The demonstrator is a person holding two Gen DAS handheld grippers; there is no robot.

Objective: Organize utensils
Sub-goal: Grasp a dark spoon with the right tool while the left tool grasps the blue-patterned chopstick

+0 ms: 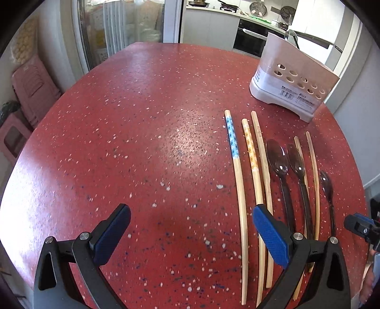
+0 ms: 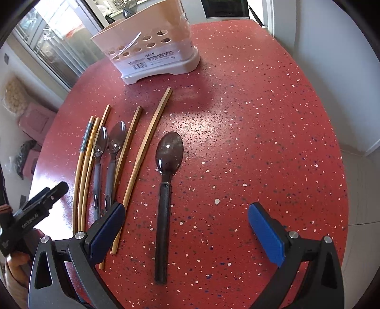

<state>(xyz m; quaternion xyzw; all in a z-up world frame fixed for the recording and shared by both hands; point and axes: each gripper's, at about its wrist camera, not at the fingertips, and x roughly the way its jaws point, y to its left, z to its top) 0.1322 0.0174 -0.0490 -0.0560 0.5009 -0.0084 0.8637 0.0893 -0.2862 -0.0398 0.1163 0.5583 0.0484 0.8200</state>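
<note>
Several wooden chopsticks [image 1: 239,190] and three dark translucent spoons [image 1: 277,161] lie in a row on the red speckled table [image 1: 142,118]. A beige utensil holder [image 1: 294,78] with round holes stands behind them, a spoon inside it. My left gripper [image 1: 191,233] is open and empty, left of the row. In the right wrist view, my right gripper [image 2: 186,231] is open and empty, straddling the handle of the rightmost spoon [image 2: 166,180]. The chopsticks [image 2: 142,152] and holder [image 2: 152,45] show there too.
The table's round edge [image 2: 337,142] drops off at the right to a pale floor. Pink stools [image 1: 28,95] stand left of the table. A kitchen counter [image 1: 237,14] and glass door [image 1: 123,31] lie beyond. The left gripper [image 2: 38,209] shows at the right view's left edge.
</note>
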